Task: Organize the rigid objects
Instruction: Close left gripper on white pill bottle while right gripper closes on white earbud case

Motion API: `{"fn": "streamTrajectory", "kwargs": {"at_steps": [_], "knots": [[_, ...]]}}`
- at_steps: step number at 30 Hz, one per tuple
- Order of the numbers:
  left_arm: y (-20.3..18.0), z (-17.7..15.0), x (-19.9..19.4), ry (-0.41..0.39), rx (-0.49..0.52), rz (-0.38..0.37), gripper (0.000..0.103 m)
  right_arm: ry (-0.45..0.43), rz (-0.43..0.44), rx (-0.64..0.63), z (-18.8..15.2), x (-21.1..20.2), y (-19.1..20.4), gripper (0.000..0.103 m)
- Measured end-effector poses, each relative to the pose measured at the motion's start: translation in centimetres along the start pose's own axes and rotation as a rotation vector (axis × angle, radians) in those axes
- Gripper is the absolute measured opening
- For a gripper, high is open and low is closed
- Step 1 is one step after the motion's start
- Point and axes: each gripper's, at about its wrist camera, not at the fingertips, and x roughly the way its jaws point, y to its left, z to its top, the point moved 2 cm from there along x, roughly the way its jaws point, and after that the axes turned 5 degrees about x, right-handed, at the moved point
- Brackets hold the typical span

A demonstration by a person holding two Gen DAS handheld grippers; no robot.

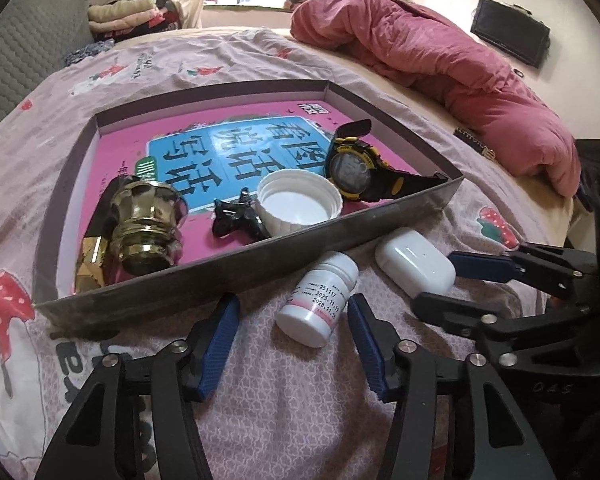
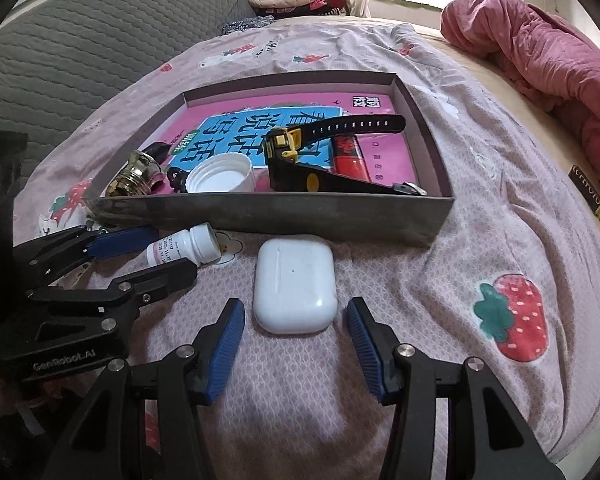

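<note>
A shallow grey box (image 1: 260, 258) (image 2: 284, 216) lies on the bed. It holds a gold jar (image 1: 142, 220), a white lid (image 1: 300, 202), a black clip (image 1: 236, 216) and a black-yellow watch (image 1: 356, 168) (image 2: 300, 156). A white pill bottle (image 1: 318, 300) (image 2: 184, 246) lies on its side in front of the box, just ahead of my open left gripper (image 1: 294, 340) (image 2: 144, 252). A white earbud case (image 1: 416, 266) (image 2: 295, 284) lies to its right, just ahead of my open right gripper (image 2: 296, 340) (image 1: 436, 280).
A red tube (image 2: 350, 156) lies in the box behind the watch. A crumpled pink duvet (image 1: 440, 64) is heaped at the far right. The strawberry-print sheet (image 2: 480, 240) covers the bed. A grey padded headboard (image 2: 80, 52) stands at the left.
</note>
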Motion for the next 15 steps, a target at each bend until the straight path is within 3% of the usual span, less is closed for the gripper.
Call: {"fn": "streamTrajectory", "kwargs": {"at_steps": [7,15], "knots": [[-0.5,0.1,0.5,0.004,0.027,-0.021,0.043,-0.004,-0.027,-0.032,0.2,1.0,0.4,0.053],[-0.8,0.1,0.9,0.003,0.035,-0.050,0.039,-0.023,-0.034,-0.032,0.7,2.1,0.1,0.053]]}}
